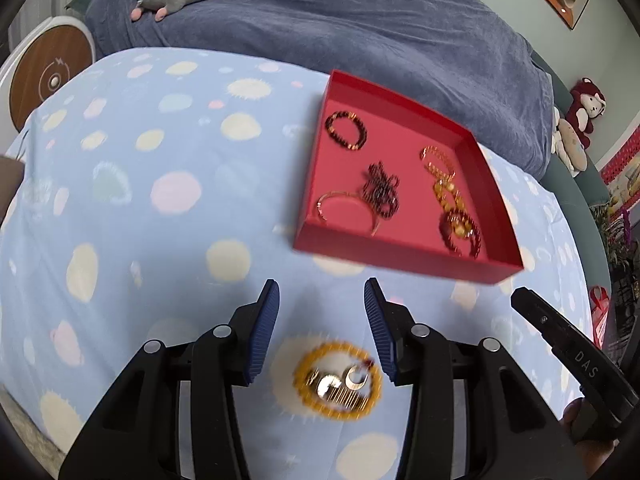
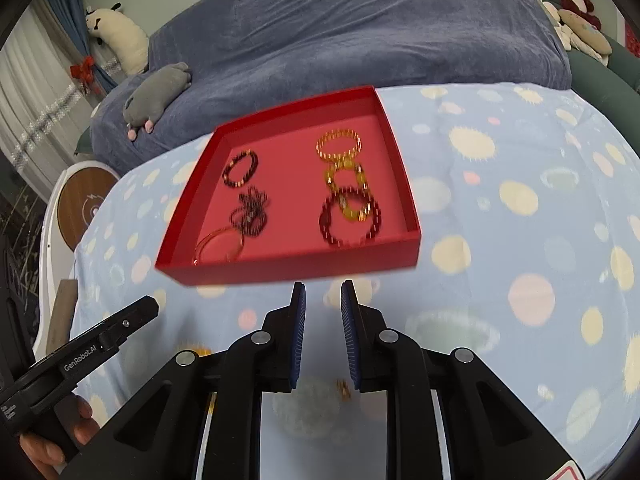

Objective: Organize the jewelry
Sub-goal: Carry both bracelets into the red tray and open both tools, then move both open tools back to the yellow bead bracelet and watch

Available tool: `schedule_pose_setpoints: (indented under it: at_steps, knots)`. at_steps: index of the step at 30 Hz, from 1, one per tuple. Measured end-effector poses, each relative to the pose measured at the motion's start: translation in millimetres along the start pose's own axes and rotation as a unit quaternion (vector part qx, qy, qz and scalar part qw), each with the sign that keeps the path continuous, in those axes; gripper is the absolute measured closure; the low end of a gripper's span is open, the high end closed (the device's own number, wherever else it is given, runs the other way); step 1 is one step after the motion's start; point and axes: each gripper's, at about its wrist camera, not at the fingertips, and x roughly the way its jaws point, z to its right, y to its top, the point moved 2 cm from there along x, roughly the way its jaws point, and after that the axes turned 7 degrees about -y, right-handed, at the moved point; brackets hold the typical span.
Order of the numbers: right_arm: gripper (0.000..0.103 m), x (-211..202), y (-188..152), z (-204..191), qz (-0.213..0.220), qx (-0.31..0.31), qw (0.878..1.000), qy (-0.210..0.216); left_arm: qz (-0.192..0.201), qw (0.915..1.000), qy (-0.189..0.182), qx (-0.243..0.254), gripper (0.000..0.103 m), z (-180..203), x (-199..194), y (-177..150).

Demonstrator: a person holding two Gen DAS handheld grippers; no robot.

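Fig. — Jewelry sorting on a spotted blue bedspread [image 1: 120,240], both wrist views.

Left gripper [image 1: 320,300]: jaws wide apart, nothing held. A yellow bead bracelet [image 1: 338,380] w/ metallic charms lies flat on the bedspread directly below and between the two blue pads [image 1: 264,332], slightly behind the tips, i.e. toward the near edge of the bedspread. Pads and beads appear apart, not touching; motion blur prevents certainty. The loop is roughly round, slightly wider across the jaw gap than along it, so no strong long axis.

Right gripper [image 2: 323,300]: jaws partly open, a narrow gap, nothing held. A small gold item [image 2: 343,389], too blurred to identify, lies on the bedspread just under its right pad.

Red tray [image 1: 400,256]: sits ahead of both grippers, toward the far edge of the bedspread, beside the dark blue blanket [image 1: 360,32]. Contents: dark bead bracelets, a thin gold bangle, gold and amber pieces; left and right groups, approx.

Key relation: the bracelet lies outside the tray, on its near side, and the left gripper is clearly the nearer one, already straddling it. Judgement: next move calls for lowering and closing across the loop, then carrying it fwd over the tray's near wall.
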Motion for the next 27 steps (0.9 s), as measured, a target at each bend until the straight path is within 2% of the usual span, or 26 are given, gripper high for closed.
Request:
schedule_pose_setpoints:
  at_steps: [9,14,20,27]
  knots:
    - [0.084,-4,-54,8,-0.037,0.006,0.999,-0.012,-0.019,0.9996,0.01,-0.017,0.061,-24,-16,-52]
    - [0.084,-6,-75,13,-0.049,0.018,0.999,-0.015,-0.032,0.9992,0.008,-0.023,0.061,-25,-15,-72]
    - [0.084,-7,-91,10,-0.062,0.02,0.998,-0.008,-0.039,0.999,0.002,-0.019,0.06,-19,-13,-84]
    - [0.084,-7,-96,-11,-0.063,-0.007,0.998,0.007,-0.041,0.9989,0.007,-0.02,0.06,-19,-12,-87]
